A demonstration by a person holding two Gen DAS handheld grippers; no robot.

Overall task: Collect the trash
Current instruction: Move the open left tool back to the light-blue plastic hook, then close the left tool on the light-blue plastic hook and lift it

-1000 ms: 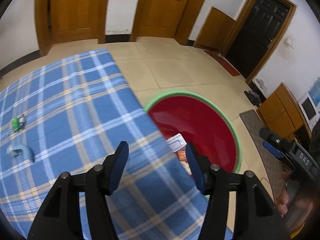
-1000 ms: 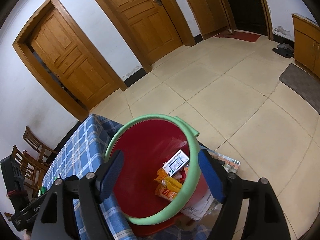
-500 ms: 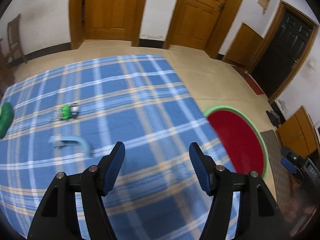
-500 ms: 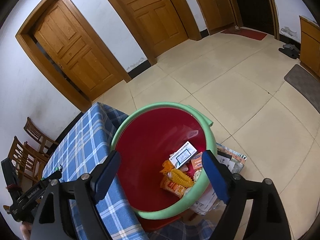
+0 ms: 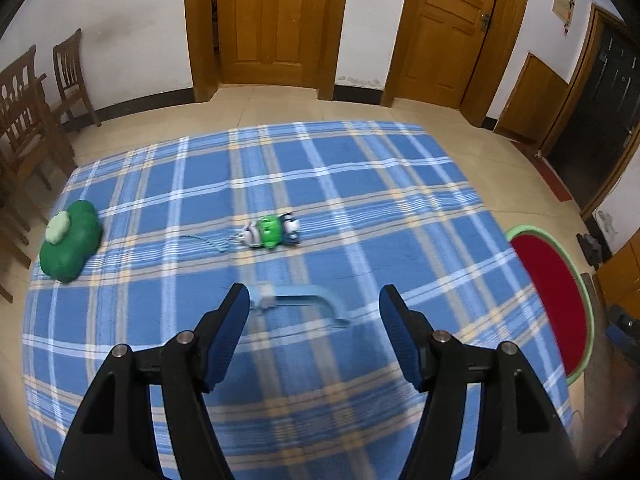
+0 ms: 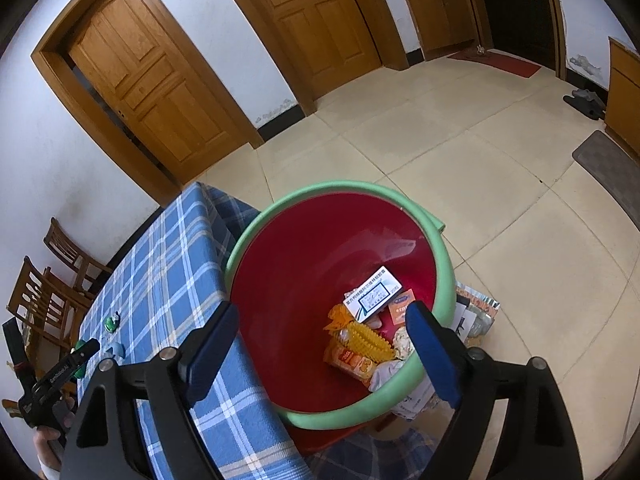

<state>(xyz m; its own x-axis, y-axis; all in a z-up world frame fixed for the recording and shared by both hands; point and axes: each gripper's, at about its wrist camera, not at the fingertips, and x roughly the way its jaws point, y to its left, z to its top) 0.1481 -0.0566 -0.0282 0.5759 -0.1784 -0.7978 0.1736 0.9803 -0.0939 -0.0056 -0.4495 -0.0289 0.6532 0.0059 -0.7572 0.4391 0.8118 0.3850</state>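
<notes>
1. Left hand-held gripper (image 5: 312, 300), bottom centre of the left wrist view: jaws stand wide, nothing between the blue pads. It hangs over the tabletop (image 5: 400, 184), which wears a blue plaid cloth.
2. Light-blue curved piece (image 5: 304, 300) lies flat on the cloth just beyond the fingertips, lower centre of frame. Blurred; prob. a plastic hook or handle, can't tell which.
3. Small green-and-white item w/ a thin cord (image 5: 272, 234) sits at frame centre, farther up the cloth, well apart from the blue piece.
4. Green lumpy object w/ a pale patch (image 5: 70, 242) rests near the cloth's left edge, left-centre of frame.
5. Red trash bin w/ green rim (image 5: 558, 304) shows at the right edge of the left wrist view, beside the tabletop.
6. Right hand-held gripper (image 6: 320, 328), bottom of the right wrist view: jaws wide, holding nothing, hovering above the bin's mouth.
7. In that view the bin (image 6: 304, 264) fills frame centre, its rim just beside the tabletop corner. Inside, lower right of the bin: a white printed card (image 6: 374, 294), an orange packet (image 6: 400, 306), yellow-orange snack wrappers (image 6: 356, 350) and some crumpled white paper.
8. More paper and a foil bag (image 6: 478, 312) lie on the floor against the bin's right side.
9. Lower left of the right wrist view: the other gripper's black body w/ a person's hand (image 6: 46, 446) under it.
10. Wooden chairs (image 5: 24, 120) stand at the upper left of the left wrist view; wooden doors (image 5: 272, 20) line the far wall.
</notes>
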